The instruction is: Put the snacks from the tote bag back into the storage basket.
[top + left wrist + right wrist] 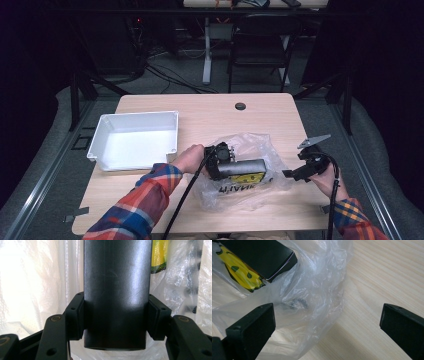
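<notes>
Here, a black box (pixel 117 290) is clamped between the pads (pixel 79 315) of the left gripper (pixel 218 161); in the left gripper view both pads are seen pressed flat against the box's two long sides, the jaws standing about half apart around it. The box is seen lying on its side inside a clear plastic bag (pixel 250 147), with a yellow, dark-spotted item (pixel 240 272) tucked against it. The bag is spread crumpled on the table (pixel 200 110), and dark lettering is seen on its near part. All places are given from the bag: the left gripper is entered into it from its left edge, the box is held near its middle, and a white bin (pixel 135 137) is set on the table well to its left, apart from it. The right gripper (pixel 305 167) is held just beside the bag's right edge, its jaws spread wide with nothing gripped; in the right gripper view one jaw is seen over the bag's rim and the other over bare wood. A small dark round cap (pixel 240 106) is seen in the tabletop beyond the bag.
</notes>
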Demonstrator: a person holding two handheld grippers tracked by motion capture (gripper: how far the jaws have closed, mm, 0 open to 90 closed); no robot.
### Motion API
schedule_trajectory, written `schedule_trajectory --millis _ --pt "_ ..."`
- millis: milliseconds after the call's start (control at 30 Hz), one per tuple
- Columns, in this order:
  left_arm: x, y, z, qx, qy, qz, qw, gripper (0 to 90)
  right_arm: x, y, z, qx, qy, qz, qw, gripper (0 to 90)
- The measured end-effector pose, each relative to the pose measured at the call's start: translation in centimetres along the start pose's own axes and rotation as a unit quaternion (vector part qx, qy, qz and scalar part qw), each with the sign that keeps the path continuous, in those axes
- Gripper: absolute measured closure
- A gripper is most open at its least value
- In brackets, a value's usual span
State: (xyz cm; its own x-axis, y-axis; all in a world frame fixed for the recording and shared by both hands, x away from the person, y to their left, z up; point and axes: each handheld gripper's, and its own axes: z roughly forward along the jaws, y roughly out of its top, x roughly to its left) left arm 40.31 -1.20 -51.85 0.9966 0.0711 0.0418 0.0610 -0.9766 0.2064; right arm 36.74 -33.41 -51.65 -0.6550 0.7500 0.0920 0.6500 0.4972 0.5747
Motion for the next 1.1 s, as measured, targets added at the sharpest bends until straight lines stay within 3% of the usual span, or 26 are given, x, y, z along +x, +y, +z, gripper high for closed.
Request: schedule_trajectory --millis 400,733,1100 --pt "0.2 -0.4 -2.3 -0.024 0.011 0.003 0.9996 43.6 -0.2 0.0 -0.1 -0.003 -0.003 0.001 1.0000 0.0" --pt "0.5 -0.9 -4.6 -0.054 0.014 -0.007 0.9984 43.6 -0.3 -0.1 -0.3 -0.008 -0.012 0.004 0.9999 0.0" --pt "0.6 -1.4 -7.1 -0.063 0.033 -0.007 0.9974 43.8 -0.5 -0.2 -0.3 -0.012 -0.015 0.008 0.9998 0.0"
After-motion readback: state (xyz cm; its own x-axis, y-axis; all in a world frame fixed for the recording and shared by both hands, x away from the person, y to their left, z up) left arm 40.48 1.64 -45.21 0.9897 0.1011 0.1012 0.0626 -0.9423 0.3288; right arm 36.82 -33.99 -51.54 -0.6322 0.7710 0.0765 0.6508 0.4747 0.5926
